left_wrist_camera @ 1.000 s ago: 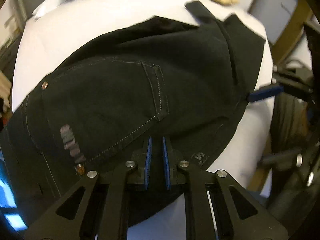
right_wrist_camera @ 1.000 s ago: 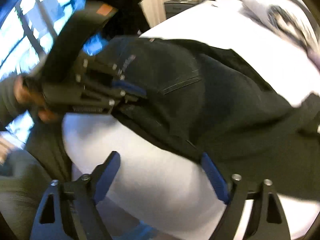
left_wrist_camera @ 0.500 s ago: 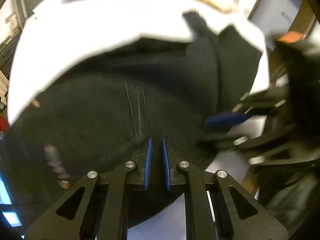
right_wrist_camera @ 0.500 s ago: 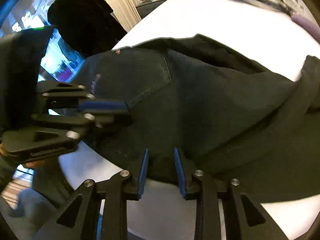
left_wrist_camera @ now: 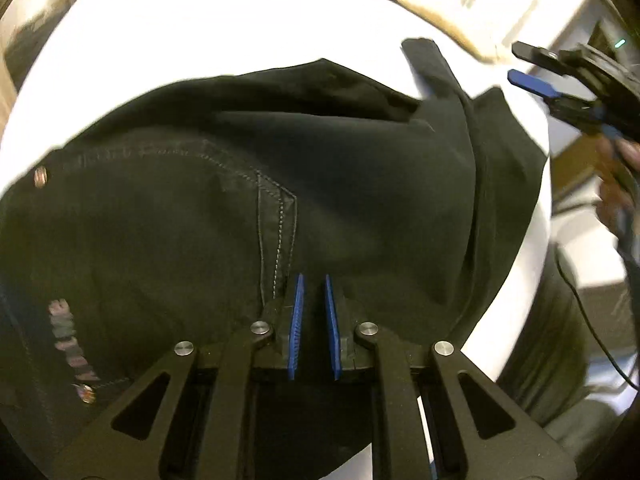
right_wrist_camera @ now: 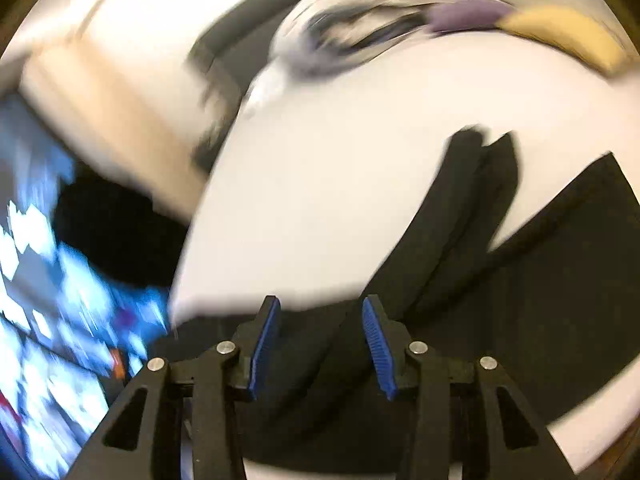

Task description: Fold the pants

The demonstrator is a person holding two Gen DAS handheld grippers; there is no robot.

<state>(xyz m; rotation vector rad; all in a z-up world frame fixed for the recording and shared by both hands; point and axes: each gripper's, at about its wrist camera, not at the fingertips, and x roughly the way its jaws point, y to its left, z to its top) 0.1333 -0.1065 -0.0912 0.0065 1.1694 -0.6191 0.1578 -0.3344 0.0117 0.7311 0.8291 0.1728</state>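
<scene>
Nearest, the left gripper (left_wrist_camera: 312, 320) is pinched nearly shut on the edge of the black pants (left_wrist_camera: 248, 208), their lower part cut off. The right gripper (right_wrist_camera: 320, 340), blurred, is opening above the pant legs, gripping nothing. The pants lie on a white bed (left_wrist_camera: 208, 36). Beyond, indistinct clothes (right_wrist_camera: 360, 24).

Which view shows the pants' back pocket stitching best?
Left wrist view. The back pocket stitching on the black pants is sharp there, just beyond the left gripper. The right wrist view is motion-blurred and shows only plain black fabric, no pocket.
</scene>
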